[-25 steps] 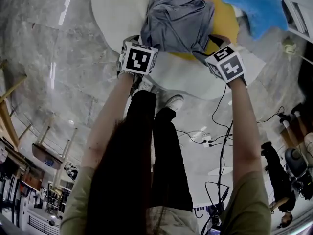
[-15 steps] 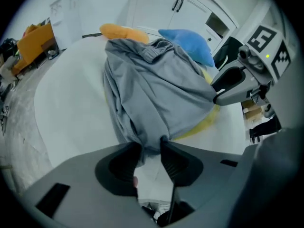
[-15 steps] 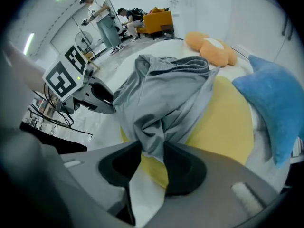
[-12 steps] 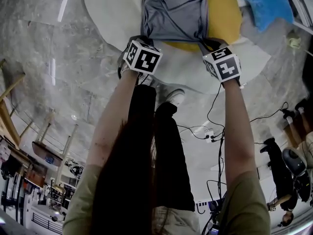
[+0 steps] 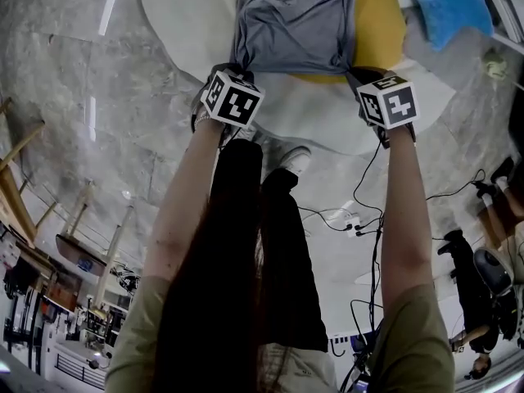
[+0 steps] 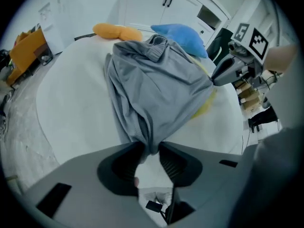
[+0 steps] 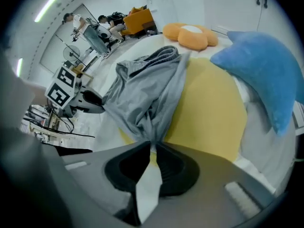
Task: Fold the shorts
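Shorts [image 5: 295, 23] lie crumpled on the white worktop [image 5: 180, 23], partly over a yellow mat [image 5: 381, 27]. Left tool [image 6: 151, 148] pinches the near-left corner, jaws easing open. Right tool [image 7: 152, 148] is closing on the near-right corner. No fold made yet, only the corners gripped.
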{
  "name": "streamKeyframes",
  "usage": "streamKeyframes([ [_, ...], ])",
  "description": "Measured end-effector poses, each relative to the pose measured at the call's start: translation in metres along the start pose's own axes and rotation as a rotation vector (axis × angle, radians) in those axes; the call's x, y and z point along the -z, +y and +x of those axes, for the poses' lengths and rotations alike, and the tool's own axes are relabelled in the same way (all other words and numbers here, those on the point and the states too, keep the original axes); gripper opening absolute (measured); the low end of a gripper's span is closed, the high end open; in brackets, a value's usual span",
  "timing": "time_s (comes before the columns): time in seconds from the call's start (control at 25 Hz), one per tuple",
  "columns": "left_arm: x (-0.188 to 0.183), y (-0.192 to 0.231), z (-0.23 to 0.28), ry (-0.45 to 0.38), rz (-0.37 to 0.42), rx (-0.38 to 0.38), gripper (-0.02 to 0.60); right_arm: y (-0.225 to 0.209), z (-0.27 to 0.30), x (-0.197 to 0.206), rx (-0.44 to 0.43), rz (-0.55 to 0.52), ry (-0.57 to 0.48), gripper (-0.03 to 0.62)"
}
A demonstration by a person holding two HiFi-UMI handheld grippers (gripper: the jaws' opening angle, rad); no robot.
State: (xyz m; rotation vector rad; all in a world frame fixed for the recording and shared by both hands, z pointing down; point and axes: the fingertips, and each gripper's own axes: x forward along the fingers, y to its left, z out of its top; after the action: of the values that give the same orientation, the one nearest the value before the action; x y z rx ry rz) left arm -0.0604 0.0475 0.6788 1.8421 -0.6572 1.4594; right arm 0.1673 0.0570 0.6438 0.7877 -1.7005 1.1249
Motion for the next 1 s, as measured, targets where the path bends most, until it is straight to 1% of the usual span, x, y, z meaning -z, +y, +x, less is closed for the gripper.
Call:
streamKeyframes([
  [0.04,0.0,0.0,-0.002,-0.005,-0.026,0.005,0.186,0.004,-0.005,-0.003,-0.024,-0.014,-0.008,0.046],
  [0.08,0.0,0.002,-0.006,-0.019,-0.058,0.009,0.289,0.007,-0.012,-0.007,-0.047,-0.025,-0.023,0.122],
  [0.12,-0.002,0.007,-0.014,-0.045,-0.09,0.005,0.313,0.007,-0.021,-0.012,-0.061,-0.033,-0.045,0.171],
  [0.16,-0.006,0.015,-0.025,-0.081,-0.114,-0.013,0.314,0.005,-0.031,-0.018,-0.059,-0.04,-0.072,0.178],
  [0.2,-0.012,0.023,-0.037,-0.122,-0.12,-0.038,0.314,0.002,-0.04,-0.027,-0.044,-0.054,-0.107,0.179],
  [0.24,-0.021,0.029,-0.049,-0.166,-0.1,-0.057,0.313,-0.001,-0.047,-0.037,-0.025,-0.079,-0.145,0.178],
  [0.28,-0.034,0.029,-0.058,-0.209,-0.055,-0.052,0.313,-0.001,-0.052,-0.05,-0.008,-0.114,-0.181,0.178],
  [0.32,-0.05,0.023,-0.064,-0.244,0.011,-0.017,0.307,0.0,-0.053,-0.063,0.004,-0.156,-0.207,0.178],
  [0.36,-0.067,0.011,-0.065,-0.266,0.092,0.038,0.304,0.001,-0.05,-0.076,0.012,-0.202,-0.217,0.178],
  [0.44,-0.098,-0.015,-0.059,-0.264,0.256,0.152,0.29,0.003,-0.039,-0.098,0.001,-0.278,-0.2,0.178],
  [0.48,-0.11,-0.024,-0.053,-0.248,0.316,0.194,0.29,0.006,-0.031,-0.106,-0.027,-0.296,-0.18,0.176],
  [0.52,-0.118,-0.029,-0.046,-0.226,0.355,0.226,0.29,0.009,-0.023,-0.112,-0.067,-0.3,-0.155,0.176],
  [0.56,-0.126,-0.031,-0.039,-0.206,0.374,0.248,0.29,0.013,-0.015,-0.115,-0.104,-0.296,-0.131,0.176],
  [0.6,-0.134,-0.029,-0.034,-0.202,0.376,0.254,0.291,0.016,-0.009,-0.117,-0.129,-0.294,-0.111,0.177],
  [0.64,-0.145,-0.022,-0.031,-0.22,0.362,0.238,0.291,0.018,-0.005,-0.118,-0.138,-0.297,-0.093,0.176],
  [0.68,-0.158,-0.011,-0.032,-0.259,0.331,0.206,0.293,0.018,-0.001,-0.117,-0.137,-0.309,-0.076,0.176],
  [0.72,-0.17,0.003,-0.036,-0.309,0.282,0.17,0.293,0.017,0.003,-0.116,-0.129,-0.327,-0.056,0.178],
  [0.8,-0.191,0.03,-0.042,-0.397,0.16,0.121,0.295,0.012,0.009,-0.107,-0.101,-0.365,-0.005,0.177],
  [0.88,-0.199,0.056,-0.042,-0.421,0.061,0.074,0.297,0.004,0.011,-0.094,-0.055,-0.398,0.049,0.178],
  [0.96,-0.2,0.082,-0.044,-0.418,0.003,-0.002,0.299,0.0,0.008,-0.091,-0.032,-0.414,0.064,0.176],
  [1.0,-0.201,0.092,-0.048,-0.426,-0.016,-0.036,0.299,-0.002,0.004,-0.095,-0.033,-0.408,0.047,0.176],
])
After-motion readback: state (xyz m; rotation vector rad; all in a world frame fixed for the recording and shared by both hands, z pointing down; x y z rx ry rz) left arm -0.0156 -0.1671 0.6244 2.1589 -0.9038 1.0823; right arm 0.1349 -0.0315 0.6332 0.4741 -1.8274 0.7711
